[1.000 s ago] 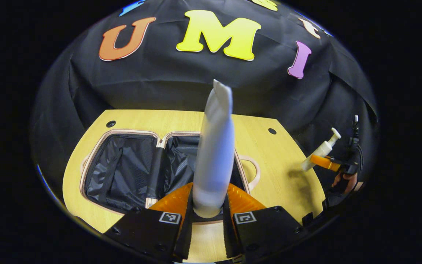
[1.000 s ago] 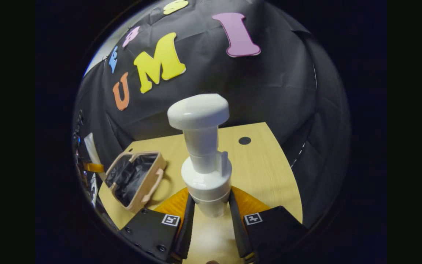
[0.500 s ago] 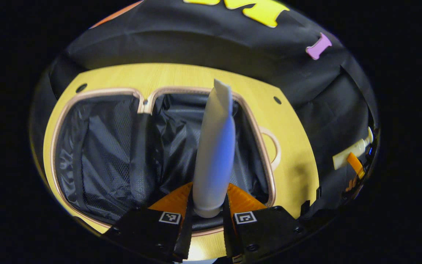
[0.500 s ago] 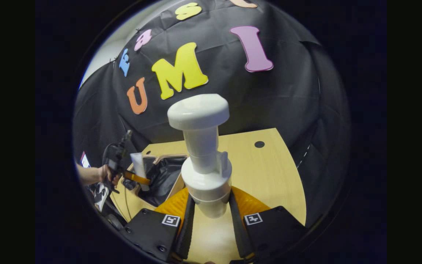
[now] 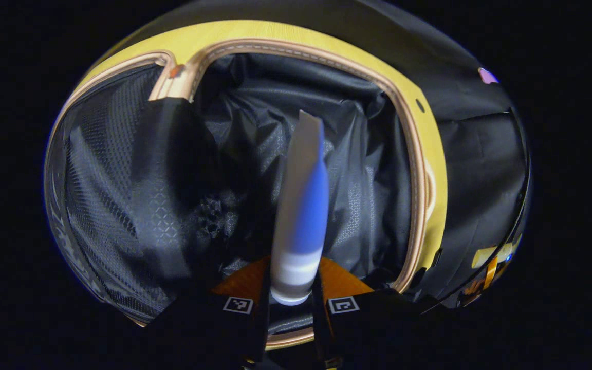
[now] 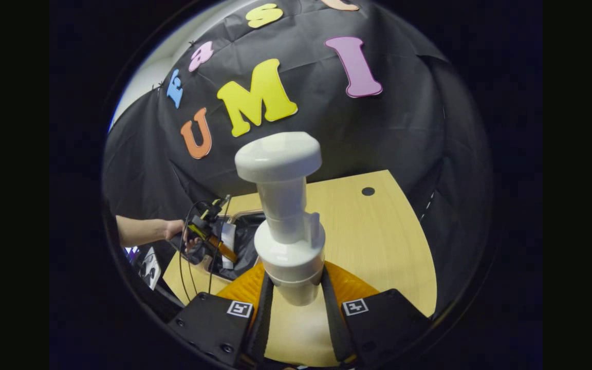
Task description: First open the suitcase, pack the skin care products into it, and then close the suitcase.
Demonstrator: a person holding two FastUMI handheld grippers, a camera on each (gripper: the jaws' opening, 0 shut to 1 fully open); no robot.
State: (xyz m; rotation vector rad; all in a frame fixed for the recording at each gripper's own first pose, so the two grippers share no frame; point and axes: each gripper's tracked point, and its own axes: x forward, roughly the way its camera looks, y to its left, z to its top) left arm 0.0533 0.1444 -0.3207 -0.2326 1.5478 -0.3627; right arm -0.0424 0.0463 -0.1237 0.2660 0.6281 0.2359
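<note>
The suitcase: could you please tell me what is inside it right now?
The open suitcase shows only dark lining. The tube, held by the left gripper, hangs above it, hiding the lining behind it and the jaws.

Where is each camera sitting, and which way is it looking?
Left gripper view: rides on the left gripper, looking down into the open suitcase; its own fingers pinch a tube.
Right gripper view: rides on the right gripper, looking across the wooden table toward the booth wall; its own fingers pinch a pump bottle, and a hand holds the left gripper farther off.
Both views share the suitcase, the tube and the table.
</note>
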